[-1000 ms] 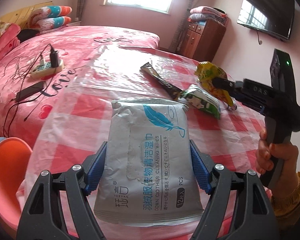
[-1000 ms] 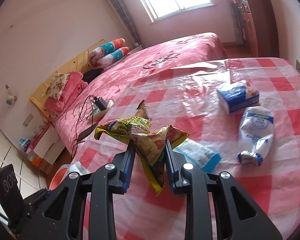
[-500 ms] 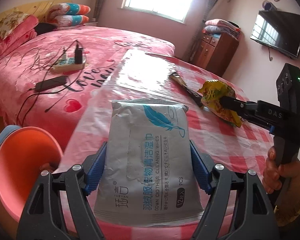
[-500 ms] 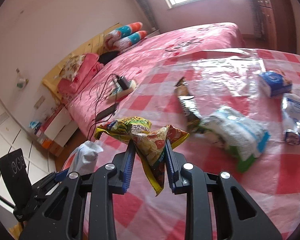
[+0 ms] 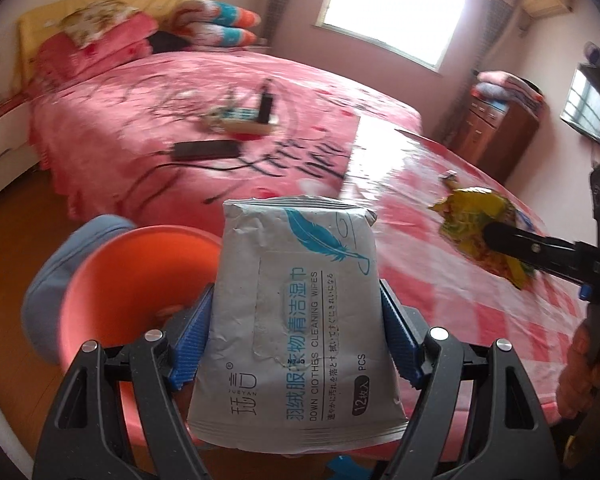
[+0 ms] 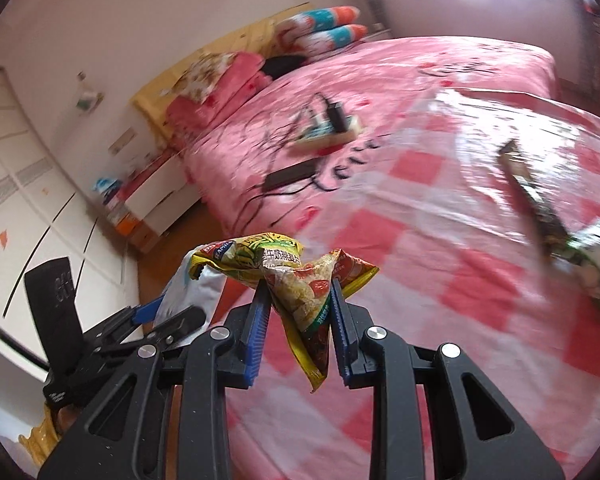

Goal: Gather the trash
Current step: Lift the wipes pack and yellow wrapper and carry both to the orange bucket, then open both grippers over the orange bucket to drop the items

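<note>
The wipes pack is clamped across its width between the blue pads of the left gripper, its jaws held apart by the pack. Its long axis runs along the fingers, the sealed end pointing away from the camera and its printed face turned up. The near end is cut off by the gripper's frame. Compared with a second ago, the pack is now seen above the edge of the surface rather than over its middle, and an orange bin has come into view just behind and to the left of it; its rim is partly hidden by the pack and the left jaw. A blue shape beside the bin is too blurred to identify.

The snack wrapper is pinched by the right gripper, its jaws drawn narrow on the crumpled foil. The wrapper hangs with its long axis roughly upright, a point trailing below the pads and a yellow flap spreading to the left above them. It is held above the near edge of the surface, further toward the bed than before. Farther out, a dark strip wrapper and a green-and-white packet lie on the checked cloth, smeared by motion, the packet cut off at the right. A power strip lies on the bed.
</note>
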A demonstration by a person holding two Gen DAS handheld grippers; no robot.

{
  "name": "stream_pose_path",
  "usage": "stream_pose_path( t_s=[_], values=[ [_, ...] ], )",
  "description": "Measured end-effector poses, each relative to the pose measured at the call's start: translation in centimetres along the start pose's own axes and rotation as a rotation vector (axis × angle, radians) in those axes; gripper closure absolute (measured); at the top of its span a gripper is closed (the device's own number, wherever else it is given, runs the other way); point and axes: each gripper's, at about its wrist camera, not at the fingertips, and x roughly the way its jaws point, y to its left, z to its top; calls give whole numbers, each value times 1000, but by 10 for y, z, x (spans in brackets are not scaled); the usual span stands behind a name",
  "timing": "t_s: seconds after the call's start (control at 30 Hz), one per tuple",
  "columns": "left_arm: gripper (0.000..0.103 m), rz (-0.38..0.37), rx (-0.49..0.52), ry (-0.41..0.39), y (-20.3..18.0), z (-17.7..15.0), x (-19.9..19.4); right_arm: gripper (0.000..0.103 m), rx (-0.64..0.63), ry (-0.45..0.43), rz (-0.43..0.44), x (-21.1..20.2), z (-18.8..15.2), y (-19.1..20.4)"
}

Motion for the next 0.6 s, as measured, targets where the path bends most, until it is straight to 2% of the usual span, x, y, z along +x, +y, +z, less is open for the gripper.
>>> stream_pose_path(
  t_s=[0.37, 0.43, 0.47, 0.5, 0.53, 0.6],
  values=[
    [26, 139, -122, 3, 72, -10, -4, 72, -123, 86, 106, 56, 11, 75],
    [25, 159, -146, 14, 82, -11, 0, 69, -143, 103, 113, 65, 12, 88],
    [24, 172, -167, 31, 88, -12, 4, 64, -146, 109, 112, 70, 13, 92],
    [24, 183, -186, 52, 93, -14, 7, 52, -141, 115, 117, 74, 13, 95],
    [24, 195, -199, 67, 97, -16, 9, 43, -130, 116, 128, 75, 13, 94],
    [24, 230, -214, 87, 105, -19, 13, 36, -112, 109, 136, 74, 11, 92]
  ],
)
